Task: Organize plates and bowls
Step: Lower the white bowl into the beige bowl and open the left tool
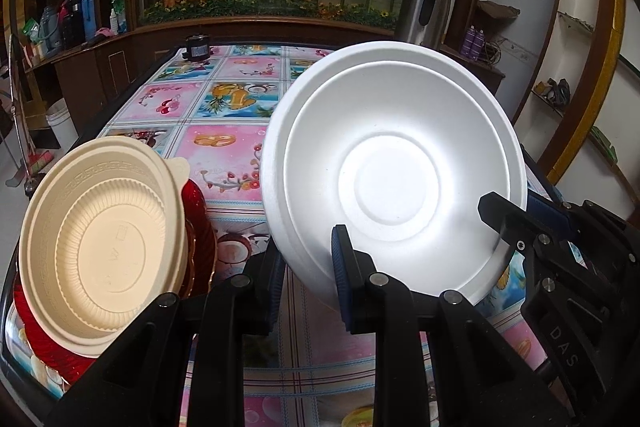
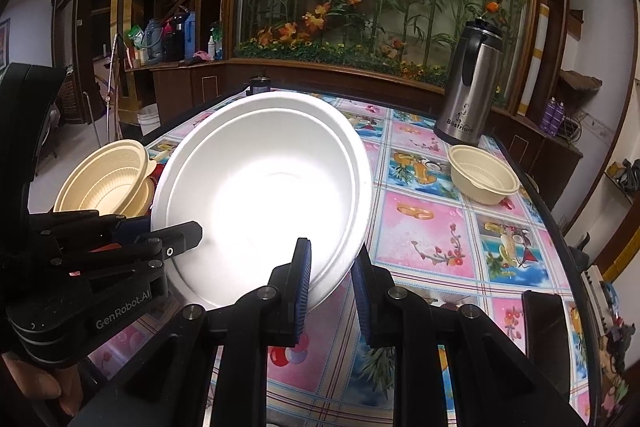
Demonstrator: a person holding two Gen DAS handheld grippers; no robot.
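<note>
Two grippers, left gripper (image 1: pixel 306 275) and right gripper (image 2: pixel 332 287), each have their fingers clamped on the near rim of the white bowl (image 1: pixel 394 171), held tilted above the counter (image 2: pixel 432 227). Step in hand: carrying. Next, probably nest it onto the cream bowl (image 1: pixel 104 239) stack at left.

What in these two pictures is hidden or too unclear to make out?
- The red dish, left view: mostly covered by the cream bowl on it; its shape and count are unclear.
- White bowl, right view: glare washes out its inside.
- The white bowl's underside, both views: faces away.
- The table beneath it: hidden by the bowl and the grippers.
- The small dark jar, left view: too small to identify.
</note>
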